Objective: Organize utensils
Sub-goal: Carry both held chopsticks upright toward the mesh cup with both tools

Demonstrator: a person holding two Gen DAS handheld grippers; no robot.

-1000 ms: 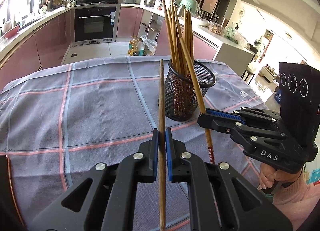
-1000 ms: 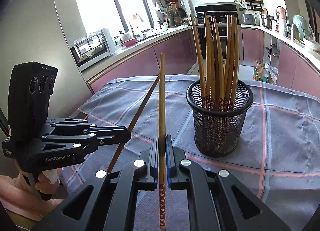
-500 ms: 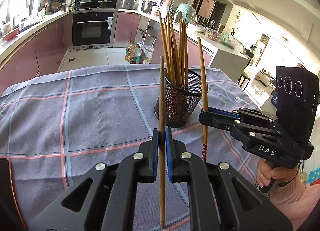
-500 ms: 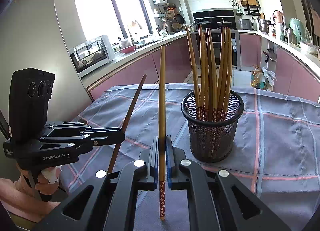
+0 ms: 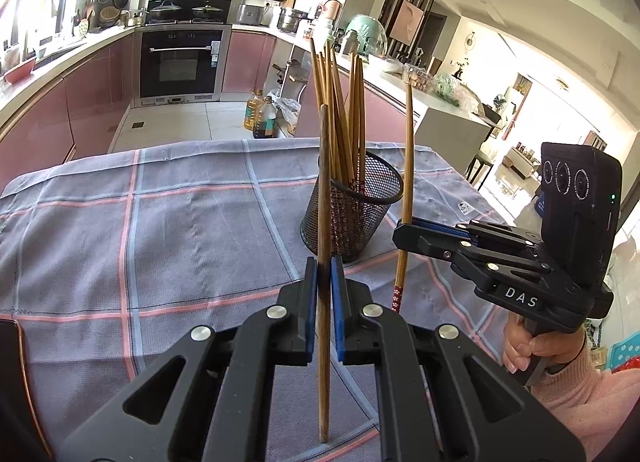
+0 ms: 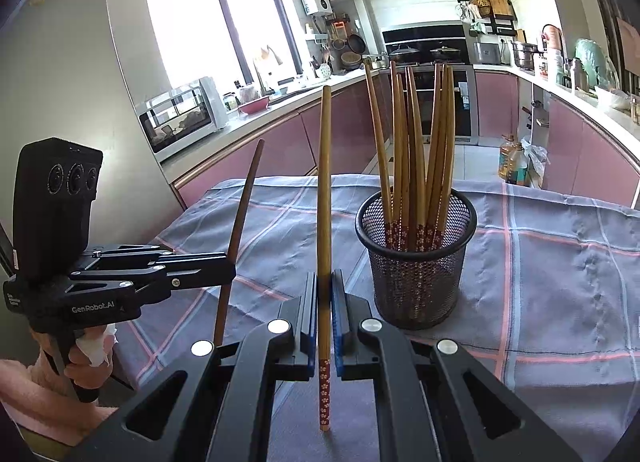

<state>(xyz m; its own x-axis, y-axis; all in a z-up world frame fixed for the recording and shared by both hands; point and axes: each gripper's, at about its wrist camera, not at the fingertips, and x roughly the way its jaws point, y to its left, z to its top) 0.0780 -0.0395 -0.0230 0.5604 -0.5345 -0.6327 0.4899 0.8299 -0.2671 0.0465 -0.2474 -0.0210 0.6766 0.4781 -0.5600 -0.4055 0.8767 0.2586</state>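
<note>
A black mesh cup [image 5: 352,218] [image 6: 416,282] stands on the plaid tablecloth [image 5: 160,222] and holds several light wooden chopsticks [image 6: 416,142], their red patterned ends down. My left gripper [image 5: 324,274] [image 6: 228,274] is shut on a dark brown chopstick [image 5: 324,182] [image 6: 244,198], held almost upright to the near left of the cup. My right gripper [image 6: 325,290] [image 5: 404,238] is shut on a light chopstick [image 6: 325,182] [image 5: 408,162], red patterned end down, upright just right of the cup in the left wrist view. Neither held chopstick touches the cup.
The cloth-covered table ends at a far edge [image 5: 240,146], with oil bottles [image 5: 262,114] on the floor beyond it. Pink kitchen cabinets and an oven [image 5: 182,62] line the back. A person's hand in a pink sleeve [image 5: 560,366] grips the right tool.
The right gripper's chopstick leaned in toward the cup's bundle; it now stands upright beside the cup. The left gripper's chopstick also stands straighter. Both grips stay shut.
</note>
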